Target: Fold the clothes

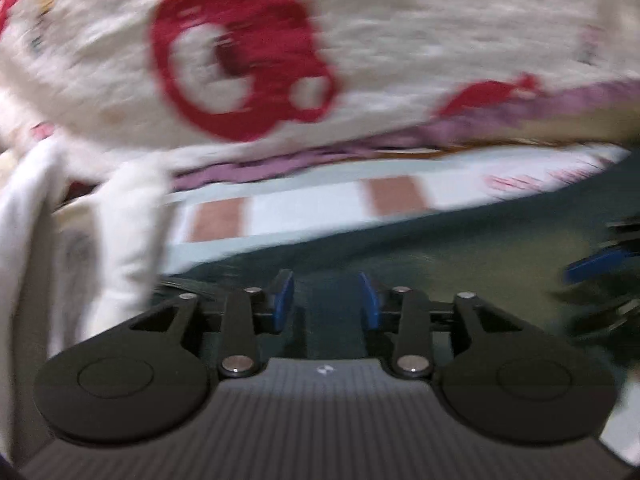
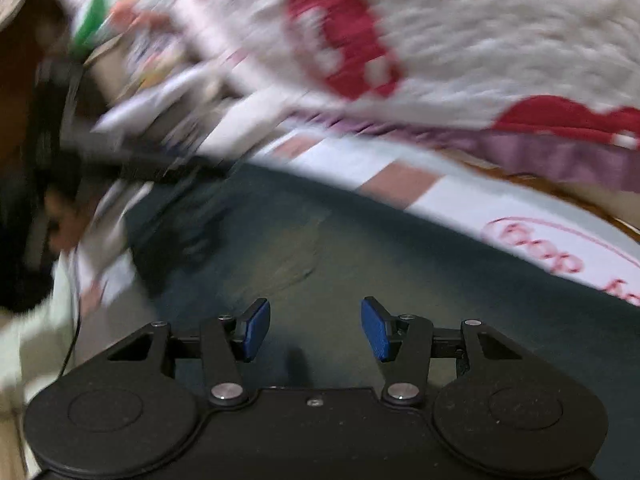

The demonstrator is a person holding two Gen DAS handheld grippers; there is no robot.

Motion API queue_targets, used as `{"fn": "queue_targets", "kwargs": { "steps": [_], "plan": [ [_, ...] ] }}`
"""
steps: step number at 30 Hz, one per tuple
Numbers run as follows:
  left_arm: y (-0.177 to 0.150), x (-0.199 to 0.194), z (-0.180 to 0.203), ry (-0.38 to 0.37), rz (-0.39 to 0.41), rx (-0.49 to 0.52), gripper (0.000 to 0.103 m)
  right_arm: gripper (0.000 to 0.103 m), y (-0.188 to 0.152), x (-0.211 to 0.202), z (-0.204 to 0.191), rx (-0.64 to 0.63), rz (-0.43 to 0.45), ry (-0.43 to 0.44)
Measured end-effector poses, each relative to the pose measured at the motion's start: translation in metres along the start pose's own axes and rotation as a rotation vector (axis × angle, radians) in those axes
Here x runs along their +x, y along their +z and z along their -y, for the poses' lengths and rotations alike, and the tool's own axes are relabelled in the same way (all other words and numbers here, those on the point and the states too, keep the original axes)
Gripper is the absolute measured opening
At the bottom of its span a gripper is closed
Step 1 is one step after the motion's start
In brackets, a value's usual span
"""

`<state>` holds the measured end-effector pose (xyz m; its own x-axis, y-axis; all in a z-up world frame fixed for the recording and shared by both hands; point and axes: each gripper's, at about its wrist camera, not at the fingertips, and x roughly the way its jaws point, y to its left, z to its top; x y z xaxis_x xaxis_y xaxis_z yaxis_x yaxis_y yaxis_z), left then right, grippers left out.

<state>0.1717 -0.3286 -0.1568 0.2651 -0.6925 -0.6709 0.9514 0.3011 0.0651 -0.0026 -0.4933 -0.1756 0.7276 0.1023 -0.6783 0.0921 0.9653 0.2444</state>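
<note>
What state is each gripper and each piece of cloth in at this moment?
Left gripper: jaws open, nothing between them.
Right gripper: jaws open, nothing between them.
Dark green garment: lying spread flat under both grippers, not gripped.
White blanket with red print: bunched up beyond the garment, blurred.
White cloth: hanging at the left, blurred.

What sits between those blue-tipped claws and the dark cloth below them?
Nothing visible. The left gripper and right gripper both hang open right over the dark green garment; the red-patterned blanket lies beyond it.
</note>
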Motion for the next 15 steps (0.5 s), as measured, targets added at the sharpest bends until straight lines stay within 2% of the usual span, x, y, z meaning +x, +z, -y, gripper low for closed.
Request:
{"fn": "queue_targets", "kwargs": {
  "steps": [1,3,6,9,15],
  "plan": [
    [-0.012,0.001,0.010,-0.006,-0.033,0.011,0.044,0.055,-0.009,0.000,-0.012,-0.037,-0.012,-0.008],
    [-0.045,0.008,0.019,0.043,-0.113,0.018,0.044,0.058,-0.028,0.001,-0.035,-0.111,-0.035,-0.023],
    [-0.083,-0.006,0.013,0.045,-0.027,-0.080,0.045,0.059,-0.056,0.002,-0.069,-0.222,-0.069,-0.045],
    [-0.084,-0.013,0.014,0.076,-0.033,-0.088,0.047,0.059,-0.053,0.001,-0.065,-0.145,-0.074,-0.041],
    [-0.073,-0.026,0.034,0.101,-0.007,-0.019,0.048,0.059,-0.084,-0.060,-0.022,0.075,0.023,-0.088]
  ]
}}
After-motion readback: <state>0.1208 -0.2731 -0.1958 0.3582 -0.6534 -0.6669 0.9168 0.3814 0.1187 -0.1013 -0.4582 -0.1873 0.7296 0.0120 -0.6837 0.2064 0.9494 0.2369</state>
